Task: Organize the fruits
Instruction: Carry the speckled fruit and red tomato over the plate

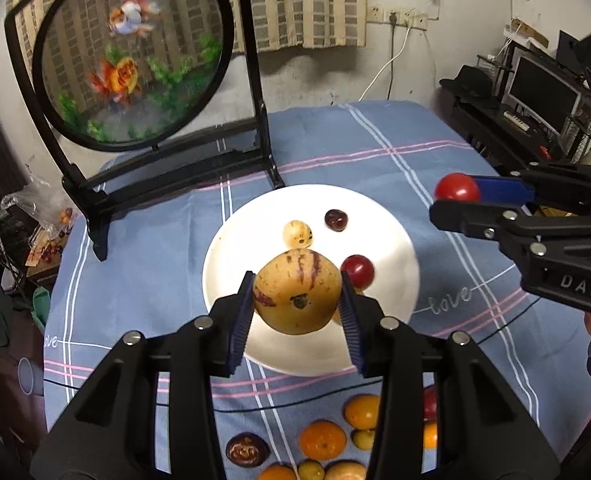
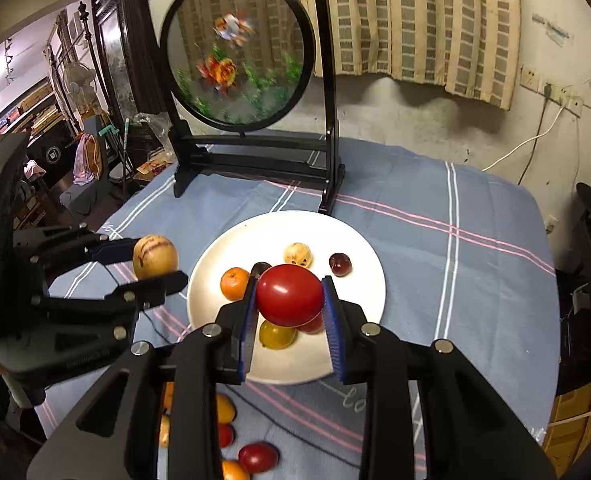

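Observation:
My left gripper (image 1: 297, 300) is shut on a yellow purple-streaked pepino melon (image 1: 297, 292) above the near side of the white plate (image 1: 391, 236). It also shows at the left in the right wrist view (image 2: 155, 258). My right gripper (image 2: 289, 298) is shut on a red tomato (image 2: 289, 294) above the plate (image 2: 359, 248); it also shows in the left wrist view (image 1: 457, 187). On the plate lie a small pale fruit (image 2: 298, 255), a dark fruit (image 2: 339, 264), an orange (image 2: 235, 283) and a yellow fruit (image 2: 276, 334).
Several loose oranges (image 1: 322, 439), a dark fruit (image 1: 247, 450) and a red fruit (image 2: 258, 457) lie on the blue checked tablecloth (image 1: 375, 152) in front of the plate. A round goldfish screen on a black stand (image 1: 131, 52) is at the back left. A black cable (image 1: 507, 326) crosses the cloth.

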`<state>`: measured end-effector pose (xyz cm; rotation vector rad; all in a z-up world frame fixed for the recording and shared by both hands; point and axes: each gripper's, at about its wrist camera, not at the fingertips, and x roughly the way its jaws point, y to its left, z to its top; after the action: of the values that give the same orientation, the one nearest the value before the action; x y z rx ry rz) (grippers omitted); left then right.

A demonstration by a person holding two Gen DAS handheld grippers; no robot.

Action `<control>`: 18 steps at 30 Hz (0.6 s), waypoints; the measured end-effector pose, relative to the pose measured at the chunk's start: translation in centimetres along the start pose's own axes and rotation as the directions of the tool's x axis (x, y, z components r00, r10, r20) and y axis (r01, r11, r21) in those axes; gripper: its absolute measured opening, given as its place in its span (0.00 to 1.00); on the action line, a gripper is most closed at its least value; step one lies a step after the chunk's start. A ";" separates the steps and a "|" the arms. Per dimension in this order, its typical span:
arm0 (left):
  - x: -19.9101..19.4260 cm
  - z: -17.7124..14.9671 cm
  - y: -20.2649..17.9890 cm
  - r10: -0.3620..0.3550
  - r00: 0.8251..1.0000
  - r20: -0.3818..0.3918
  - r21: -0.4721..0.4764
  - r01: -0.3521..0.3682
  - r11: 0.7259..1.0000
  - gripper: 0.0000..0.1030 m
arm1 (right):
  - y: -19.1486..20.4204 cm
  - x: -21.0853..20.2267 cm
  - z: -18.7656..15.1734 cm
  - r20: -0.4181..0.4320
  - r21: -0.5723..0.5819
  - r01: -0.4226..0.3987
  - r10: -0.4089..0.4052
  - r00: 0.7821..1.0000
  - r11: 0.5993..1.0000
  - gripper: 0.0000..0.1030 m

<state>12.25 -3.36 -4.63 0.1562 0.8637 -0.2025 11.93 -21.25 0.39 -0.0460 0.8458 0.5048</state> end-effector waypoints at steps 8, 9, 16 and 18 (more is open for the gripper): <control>5.1 0.3 0.9 0.013 0.997 -0.075 -0.008 -0.014 1.000 0.40 | -1.3 6.1 0.8 -0.086 0.020 -0.010 0.012 0.996 1.000 0.30; 5.5 0.4 1.0 0.017 0.997 -0.079 -0.006 -0.018 1.000 0.40 | -1.5 6.7 0.9 -0.094 0.020 -0.010 0.011 0.996 1.000 0.30; 8.0 0.3 1.5 0.032 0.994 -0.103 0.005 -0.032 0.999 0.40 | -2.6 10.7 1.2 -0.143 0.030 0.001 0.004 0.990 1.000 0.30; 8.4 0.3 1.5 0.037 0.994 -0.107 0.013 -0.035 0.999 0.40 | -2.8 11.8 1.2 -0.167 0.034 -0.012 0.017 0.986 0.999 0.30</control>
<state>18.15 -2.90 -10.79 0.1940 0.9656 -0.1663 20.56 -18.60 -7.76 -0.0524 1.0193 0.5056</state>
